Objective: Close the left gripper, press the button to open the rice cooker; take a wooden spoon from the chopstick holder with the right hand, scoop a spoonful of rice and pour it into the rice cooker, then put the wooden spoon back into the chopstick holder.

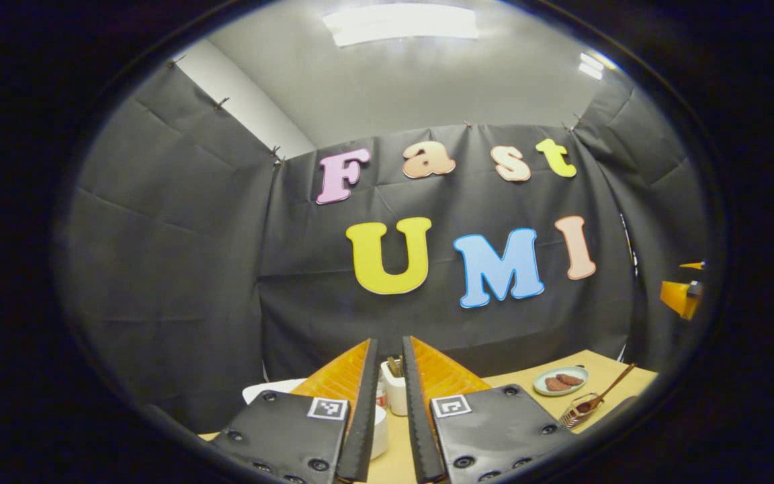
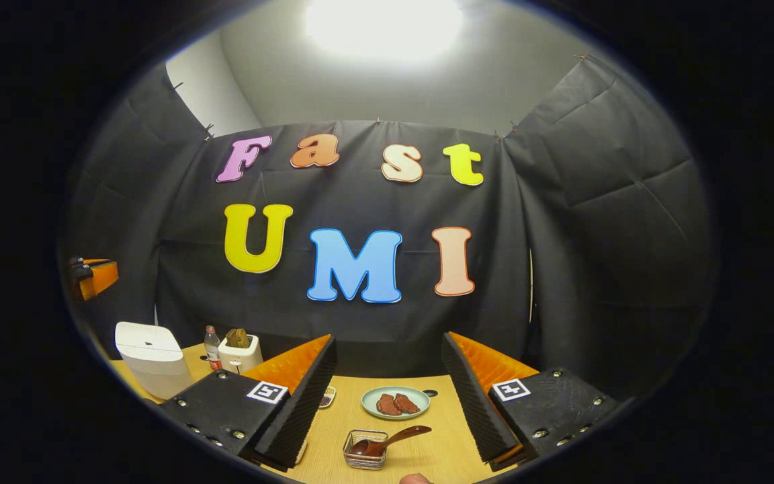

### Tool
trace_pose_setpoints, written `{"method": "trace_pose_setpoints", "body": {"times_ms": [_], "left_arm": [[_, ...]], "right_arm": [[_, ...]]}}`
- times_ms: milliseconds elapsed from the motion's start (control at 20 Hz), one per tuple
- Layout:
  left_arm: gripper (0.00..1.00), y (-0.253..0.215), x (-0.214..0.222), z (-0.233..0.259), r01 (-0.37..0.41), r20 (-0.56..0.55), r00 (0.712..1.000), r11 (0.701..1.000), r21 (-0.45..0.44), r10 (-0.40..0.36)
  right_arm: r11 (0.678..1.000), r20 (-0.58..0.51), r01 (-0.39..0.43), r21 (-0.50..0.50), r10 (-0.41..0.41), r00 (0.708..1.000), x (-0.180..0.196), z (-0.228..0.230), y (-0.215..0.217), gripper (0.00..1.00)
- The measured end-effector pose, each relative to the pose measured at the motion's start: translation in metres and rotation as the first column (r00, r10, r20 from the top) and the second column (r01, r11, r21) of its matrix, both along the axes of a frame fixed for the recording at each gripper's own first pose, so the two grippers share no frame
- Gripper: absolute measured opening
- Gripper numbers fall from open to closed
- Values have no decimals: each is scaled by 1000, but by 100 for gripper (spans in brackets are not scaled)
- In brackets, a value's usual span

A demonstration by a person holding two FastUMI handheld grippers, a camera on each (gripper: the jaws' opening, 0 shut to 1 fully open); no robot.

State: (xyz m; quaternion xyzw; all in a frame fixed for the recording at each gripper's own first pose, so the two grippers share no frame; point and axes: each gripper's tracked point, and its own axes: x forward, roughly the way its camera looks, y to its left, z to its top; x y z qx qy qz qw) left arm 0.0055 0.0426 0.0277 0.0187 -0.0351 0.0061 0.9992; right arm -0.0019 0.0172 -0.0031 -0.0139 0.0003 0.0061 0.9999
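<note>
In the right gripper view the white rice cooker stands at the far left of the wooden table with its lid down. Beside it is the white chopstick holder with brown utensils sticking out. A wooden spoon rests with its bowl in a small clear container of dark grains near the table's front. My right gripper is wide open above the table, holding nothing. My left gripper has its fingers a narrow gap apart, with nothing between them. The chopstick holder shows through that gap, and the rice cooker sits behind the left finger.
A pale green plate with reddish-brown pieces lies mid-table, also seen as the plate at right. A small bottle stands between cooker and holder. A small dish peeks from behind a finger. Black cloth walls surround the table.
</note>
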Motion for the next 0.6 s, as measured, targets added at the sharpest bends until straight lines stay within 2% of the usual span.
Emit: {"method": "trace_pose_setpoints", "body": {"times_ms": [50, 150, 400, 500, 600], "left_arm": [[31, 8, 2, 1, -27, 5, 1000, 1000, -5, 28], [10, 14, 5, -3, -25, -3, 1000, 999, -21, 25], [11, 30, 27, -20, -5, -57, 998, 999, -42, 3], [12, 44, 39, -29, -14, -78, 997, 998, -69, 9], [10, 62, 52, -41, -31, -109, 994, 995, -96, 20]], "right_arm": [[1000, -2, 8, -2, -8, 1000, 0, -1, -1, 95], [1000, -4, 14, -9, -15, 1000, 2, -2, 0, 95], [999, 3, 22, -23, -22, 1000, 6, 0, 4, 95], [999, -4, 43, -29, -43, 999, 6, -4, 4, 95], [998, -21, 58, -28, -58, 998, 6, -10, 4, 95]]}}
